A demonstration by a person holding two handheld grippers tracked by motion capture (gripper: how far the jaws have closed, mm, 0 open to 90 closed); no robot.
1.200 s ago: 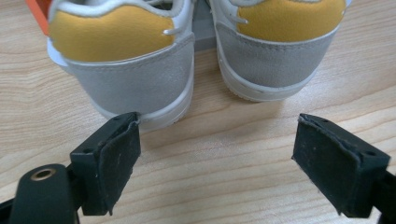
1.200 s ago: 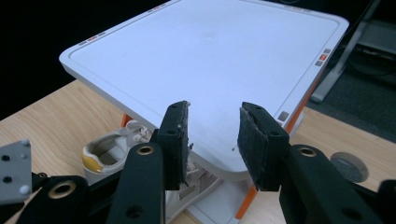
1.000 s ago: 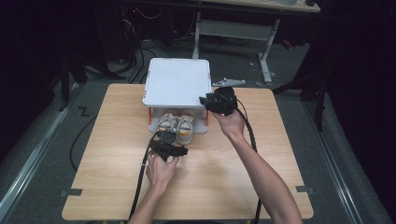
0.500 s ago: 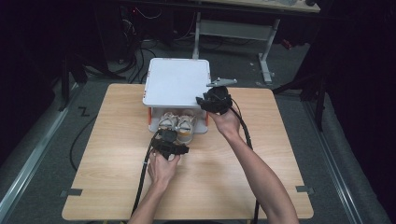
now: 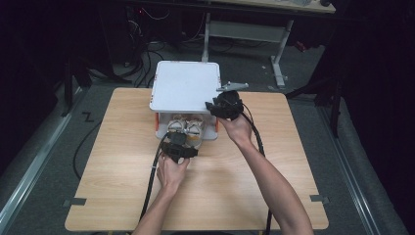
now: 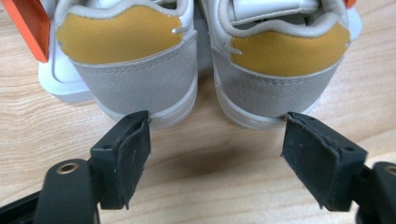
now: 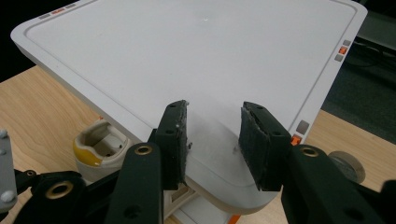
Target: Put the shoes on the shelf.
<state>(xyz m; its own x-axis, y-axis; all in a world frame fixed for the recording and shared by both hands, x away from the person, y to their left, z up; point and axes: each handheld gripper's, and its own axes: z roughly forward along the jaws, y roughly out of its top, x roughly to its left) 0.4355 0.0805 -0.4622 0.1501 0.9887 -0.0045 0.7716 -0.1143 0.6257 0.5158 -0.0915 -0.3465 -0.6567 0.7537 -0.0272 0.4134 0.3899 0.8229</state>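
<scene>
**Sneakers at the open box, lid held up**

Our left gripper [image 6: 217,161] stood unclenched, jaws just narrowing, behind the heels of the sneakers [image 6: 201,70] in the box mouth. We judged them light and soft; the stiffer heel counters offered the best hold. Our right gripper [image 7: 212,144] clenched the rigid lid [image 5: 186,85].

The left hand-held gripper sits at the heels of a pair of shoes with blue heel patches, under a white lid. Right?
Not quite: the heel patches are yellow, not blue, as the left gripper view shows. The rest holds: the left hand-held gripper sits at the shoes, under the white lid.
</scene>
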